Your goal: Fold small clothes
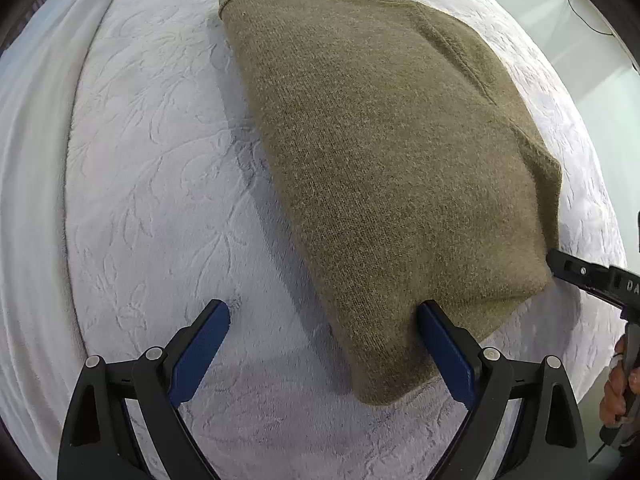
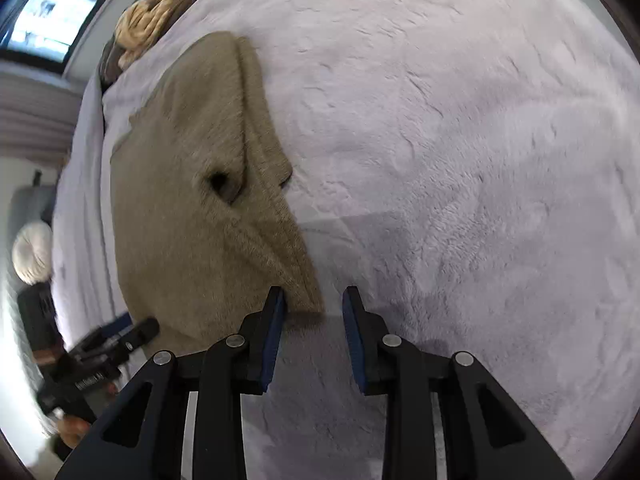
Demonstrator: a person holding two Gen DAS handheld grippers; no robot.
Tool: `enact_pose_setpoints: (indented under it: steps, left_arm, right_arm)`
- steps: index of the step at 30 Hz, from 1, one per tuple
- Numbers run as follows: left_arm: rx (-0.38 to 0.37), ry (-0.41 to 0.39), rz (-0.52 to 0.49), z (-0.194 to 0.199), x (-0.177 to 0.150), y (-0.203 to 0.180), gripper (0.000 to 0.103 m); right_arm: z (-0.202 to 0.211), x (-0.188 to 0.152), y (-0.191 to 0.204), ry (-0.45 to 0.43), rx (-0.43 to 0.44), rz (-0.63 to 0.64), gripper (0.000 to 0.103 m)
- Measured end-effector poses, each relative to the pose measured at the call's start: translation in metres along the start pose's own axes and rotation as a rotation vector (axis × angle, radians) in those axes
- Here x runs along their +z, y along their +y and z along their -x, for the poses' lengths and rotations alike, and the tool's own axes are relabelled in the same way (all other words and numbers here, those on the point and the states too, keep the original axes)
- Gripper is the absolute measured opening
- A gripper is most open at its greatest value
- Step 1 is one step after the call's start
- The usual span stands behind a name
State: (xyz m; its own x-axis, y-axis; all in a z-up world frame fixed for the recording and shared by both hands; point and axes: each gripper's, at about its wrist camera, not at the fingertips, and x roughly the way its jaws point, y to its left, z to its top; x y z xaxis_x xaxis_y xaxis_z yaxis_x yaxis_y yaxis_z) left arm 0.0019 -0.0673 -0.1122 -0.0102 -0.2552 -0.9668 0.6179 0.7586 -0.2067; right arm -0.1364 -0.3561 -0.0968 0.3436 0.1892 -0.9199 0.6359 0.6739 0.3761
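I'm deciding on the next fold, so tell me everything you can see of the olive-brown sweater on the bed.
The sweater is a fuzzy olive-brown knit, already folded into a thick, roughly rectangular stack with a seam running down one side. It lies flat on the white embossed blanket. In the right wrist view a layer puckers into a small dark hollow near its middle. The left tongs stand wide open, straddling its near corner; the right tongs are open at the opposite edge, gripping nothing.

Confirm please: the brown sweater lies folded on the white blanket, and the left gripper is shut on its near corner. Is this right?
Not quite. The left gripper is wide open, not shut on anything; the left wrist view shows its blue pads spread apart, with the near corner of the brown sweater lying loose by one pad. The rest is right: the sweater lies folded on the white blanket.
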Motion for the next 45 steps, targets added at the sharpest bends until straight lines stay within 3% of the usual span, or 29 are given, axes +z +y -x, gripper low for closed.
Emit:
enact_pose_setpoints:
  steps: [4, 8, 12, 18, 33, 35, 37, 39, 45]
  left_arm:
    - [0.006, 0.003, 0.015, 0.003, 0.004, 0.000, 0.096]
    - [0.023, 0.005, 0.022, 0.008, 0.006, 0.002, 0.096]
    - [0.026, 0.009, 0.043, 0.010, 0.005, 0.003, 0.096]
    - [0.040, 0.004, 0.040, 0.015, 0.000, 0.001, 0.096]
    - [0.072, 0.007, 0.043, 0.018, -0.004, -0.012, 0.096]
    - [0.077, -0.005, 0.048, 0.019, -0.003, -0.013, 0.096]
    - [0.074, -0.020, 0.059, 0.023, -0.003, -0.012, 0.096]
    - [0.072, -0.042, 0.081, 0.030, 0.000, -0.009, 0.103]
    - [0.057, -0.100, 0.131, 0.051, 0.015, 0.003, 0.103]
  right_arm:
    - [0.009, 0.001, 0.010, -0.012, -0.048, 0.048, 0.035]
    - [0.024, 0.004, 0.011, -0.052, -0.020, 0.034, 0.035]
    - [0.031, 0.008, 0.014, -0.072, 0.007, 0.025, 0.051]
    - [0.030, 0.014, 0.023, -0.075, 0.015, 0.040, 0.059]
    - [0.024, 0.018, 0.025, -0.058, 0.030, 0.031, 0.066]
    - [0.024, 0.019, 0.025, -0.057, 0.032, 0.030, 0.066]
    - [0.024, 0.020, 0.025, -0.058, 0.035, 0.031, 0.073]
    - [0.026, 0.022, 0.024, -0.061, 0.037, 0.034, 0.078]
    - [0.027, 0.035, 0.023, -0.070, 0.064, 0.033, 0.078]
